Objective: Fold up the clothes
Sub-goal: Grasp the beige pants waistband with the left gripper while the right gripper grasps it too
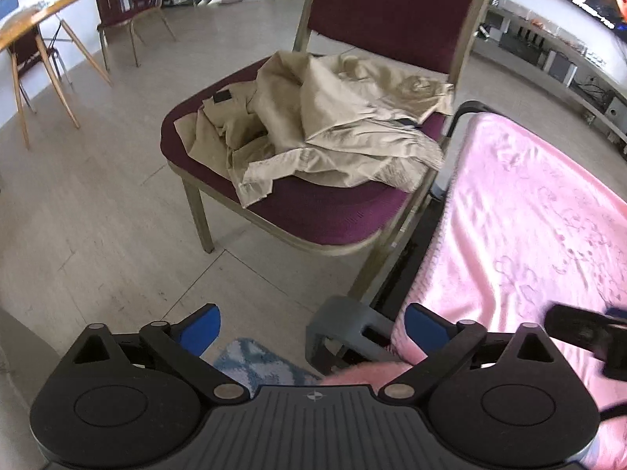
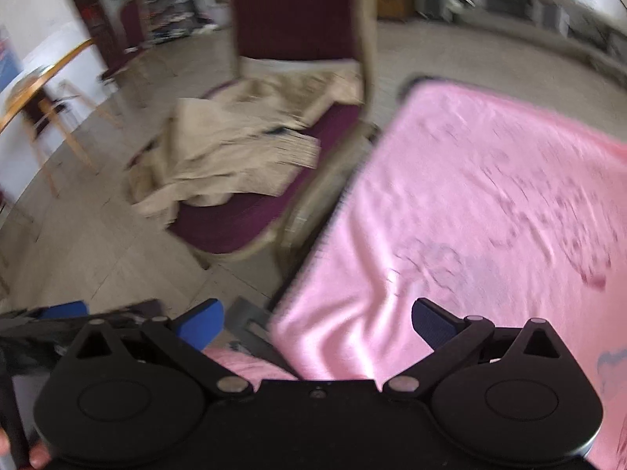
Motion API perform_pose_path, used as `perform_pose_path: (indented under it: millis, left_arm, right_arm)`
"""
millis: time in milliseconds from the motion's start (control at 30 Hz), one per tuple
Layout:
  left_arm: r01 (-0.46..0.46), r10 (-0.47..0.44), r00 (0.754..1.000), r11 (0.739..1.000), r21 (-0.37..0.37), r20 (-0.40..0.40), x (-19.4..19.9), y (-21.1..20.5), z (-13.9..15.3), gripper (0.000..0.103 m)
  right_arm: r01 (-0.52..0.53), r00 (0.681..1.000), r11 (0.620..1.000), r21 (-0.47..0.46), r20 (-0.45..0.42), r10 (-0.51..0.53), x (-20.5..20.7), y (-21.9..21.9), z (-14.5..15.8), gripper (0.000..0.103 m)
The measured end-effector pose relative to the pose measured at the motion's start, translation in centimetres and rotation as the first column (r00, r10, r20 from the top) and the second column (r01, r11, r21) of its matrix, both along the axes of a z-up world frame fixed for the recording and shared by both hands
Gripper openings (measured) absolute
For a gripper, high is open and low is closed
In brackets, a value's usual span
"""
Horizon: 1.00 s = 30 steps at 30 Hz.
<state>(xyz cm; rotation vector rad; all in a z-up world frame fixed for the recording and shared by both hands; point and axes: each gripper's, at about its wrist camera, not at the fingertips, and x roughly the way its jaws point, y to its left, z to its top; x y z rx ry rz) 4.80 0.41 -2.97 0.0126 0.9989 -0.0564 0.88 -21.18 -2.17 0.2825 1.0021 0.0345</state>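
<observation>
A pink blanket (image 1: 525, 227) covers a raised surface at the right of both views, its near corner hanging over a grey frame (image 1: 345, 321). Just left of it stands a maroon chair (image 1: 321, 219) with a tan metal frame, set on a pale tiled floor (image 1: 98, 215). A crumpled beige garment (image 1: 321, 125) lies heaped on the chair seat, one hem drooping over the front edge; it is apart from both grippers. The right wrist view is motion-blurred, yet shows the same garment (image 2: 235, 149) on the chair (image 2: 235, 227) beside the blanket (image 2: 490, 196).

The left gripper (image 1: 313, 329) hangs above the floor by the blanket's corner, its 2 blue-padded fingers (image 1: 203, 325) spread wide and holding nothing. The right gripper (image 2: 317, 321) hovers over the blanket's near edge, jaws likewise wide apart and empty. A small blue-and-white mat (image 1: 254, 364) lies on the floor under the left gripper. Far left, a wooden table (image 1: 47, 11) and another chair (image 1: 137, 11) stand well apart.
</observation>
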Motion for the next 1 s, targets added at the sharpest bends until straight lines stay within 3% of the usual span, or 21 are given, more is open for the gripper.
perform_pose_path:
  millis: [167, 233, 333, 367, 467, 633, 733, 767, 800, 900, 1000]
  left_arm:
    - [0.019, -0.02, 1.0, 0.998, -0.059, -0.011, 5.6, -0.1, 0.1, 0.091]
    - [0.041, -0.039, 0.999, 0.998, -0.054, 0.022, 7.5, -0.8, 0.6, 0.091]
    - [0.042, -0.039, 0.997, 0.998, -0.05, 0.068, 10.6, -2.2, 0.9, 0.086]
    - [0.03, -0.026, 0.997, 0.998, -0.057, 0.073, 11.6, -2.5, 0.8, 0.081]
    - [0.008, -0.004, 0.998, 0.997, -0.075, 0.059, 14.7, -3.7, -0.2, 0.08]
    - [0.007, -0.007, 1.0, 1.0, 0.018, 0.0, 18.9, -6.2, -3.6, 0.079]
    - [0.031, -0.031, 0.999, 1.0, 0.002, 0.03, 19.3, -6.4, -4.2, 0.042]
    - [0.036, -0.036, 0.998, 0.999, -0.003, 0.045, 19.1, -6.5, -3.8, 0.019]
    - [0.056, -0.057, 0.996, 0.998, 0.008, 0.069, 18.6, -6.8, -3.0, 0.013]
    - [0.158, -0.163, 0.973, 0.987, 0.044, 0.163, 16.8, -8.5, 0.7, 0.008]
    - [0.271, -0.251, 0.929, 0.962, -0.037, 0.272, 14.2, -10.2, 6.5, 0.007]
  right_arm:
    - [0.109, 0.99, 0.988, 0.113, -0.098, -0.098, 1.7, -4.1, -3.0, 0.102]
    - [0.148, 0.983, 0.976, 0.157, -0.131, -0.128, 2.2, -5.5, -4.0, 0.1]
    - [0.179, 0.978, 0.96, 0.213, -0.144, -0.151, 2.3, -6.5, -4.7, 0.1]
    - [0.185, 0.977, 0.957, 0.225, -0.146, -0.154, 2.5, -6.6, -4.9, 0.1]
    - [0.198, 0.975, 0.95, 0.24, -0.152, -0.165, 2.7, -7.0, -5.3, 0.1]
    - [0.206, 0.974, 0.941, 0.27, -0.149, -0.171, 3.0, -7.6, -5.8, 0.1]
    - [0.206, 0.974, 0.94, 0.273, -0.145, -0.171, 3.0, -7.8, -6.0, 0.101]
    - [0.208, 0.974, 0.939, 0.275, -0.142, -0.174, 2.8, -7.9, -5.9, 0.101]
    - [0.21, 0.974, 0.938, 0.277, -0.139, -0.177, 2.7, -8.1, -5.9, 0.101]
    - [0.226, 0.972, 0.93, 0.291, -0.127, -0.197, 2.2, -8.8, -5.7, 0.101]
    - [0.253, 0.967, 0.907, 0.337, -0.09, -0.237, 1.2, -10.1, -4.9, 0.101]
